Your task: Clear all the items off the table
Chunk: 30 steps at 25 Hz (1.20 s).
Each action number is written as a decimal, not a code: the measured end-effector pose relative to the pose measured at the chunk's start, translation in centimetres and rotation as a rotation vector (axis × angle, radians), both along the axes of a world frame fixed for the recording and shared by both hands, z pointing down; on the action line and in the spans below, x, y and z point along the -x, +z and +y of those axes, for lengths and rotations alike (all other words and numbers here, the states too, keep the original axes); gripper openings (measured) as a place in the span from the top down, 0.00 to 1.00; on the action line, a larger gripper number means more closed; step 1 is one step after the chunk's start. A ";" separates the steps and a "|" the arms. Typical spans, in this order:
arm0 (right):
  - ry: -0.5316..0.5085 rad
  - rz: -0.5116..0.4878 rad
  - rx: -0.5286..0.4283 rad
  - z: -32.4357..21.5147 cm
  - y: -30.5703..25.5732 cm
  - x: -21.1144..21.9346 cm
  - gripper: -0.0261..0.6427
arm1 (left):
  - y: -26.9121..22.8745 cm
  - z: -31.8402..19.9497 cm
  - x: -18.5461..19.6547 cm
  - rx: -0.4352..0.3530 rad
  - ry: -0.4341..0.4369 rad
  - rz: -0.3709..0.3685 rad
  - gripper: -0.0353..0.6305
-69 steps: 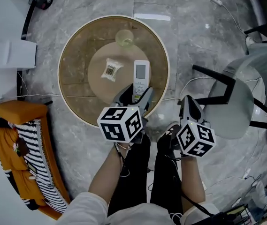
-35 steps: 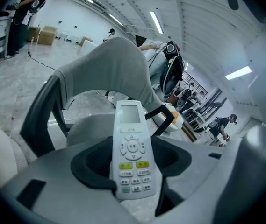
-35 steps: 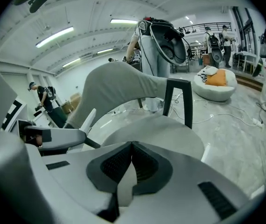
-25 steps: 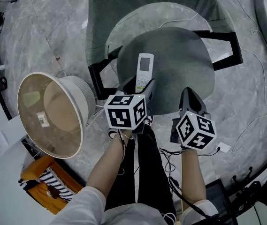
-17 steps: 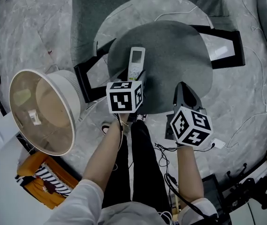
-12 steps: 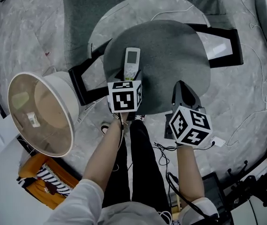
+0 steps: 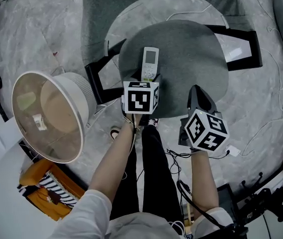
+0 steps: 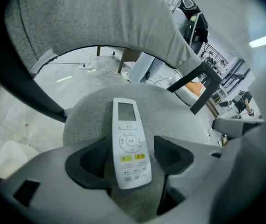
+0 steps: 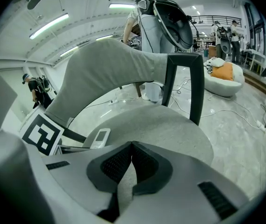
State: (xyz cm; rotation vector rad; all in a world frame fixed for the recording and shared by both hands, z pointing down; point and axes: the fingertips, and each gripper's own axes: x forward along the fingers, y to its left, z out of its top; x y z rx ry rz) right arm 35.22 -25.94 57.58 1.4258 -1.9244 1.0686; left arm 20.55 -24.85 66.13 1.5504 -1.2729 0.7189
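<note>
Remote (image 7: 149,63) — one — on one grey chair (image 7: 193,59)

Remote (image 7: 150,62) – lower end behind left tool (image 7: 147,80), items (image 7: 40,122) on table (image 7: 61,111) too small

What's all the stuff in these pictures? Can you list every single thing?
Chair: one, grey seat with black frame, in front of the person.
Remote control: one, white, lying flat on that seat.
Round table: one, brownish top with pale rim, at the head view's left.
Packet: one, small and pale, on the table.
Green thing: one, on the table, too small to name.
Cushion: one, orange with black-and-white stripes, on the floor, bottom left.
Cables: several, black and white, on the floor.
Legs: two, black trousers.
Left gripper: one, grey, jaws apart and just been opening, the remote between them.
Right gripper: one, grey, jaws together, empty.
</note>
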 end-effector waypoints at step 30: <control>-0.537 -0.109 -0.054 21.7 -8.1 42.2 0.93 | -16.7 31.5 39.4 -0.377 -0.662 -0.169 0.94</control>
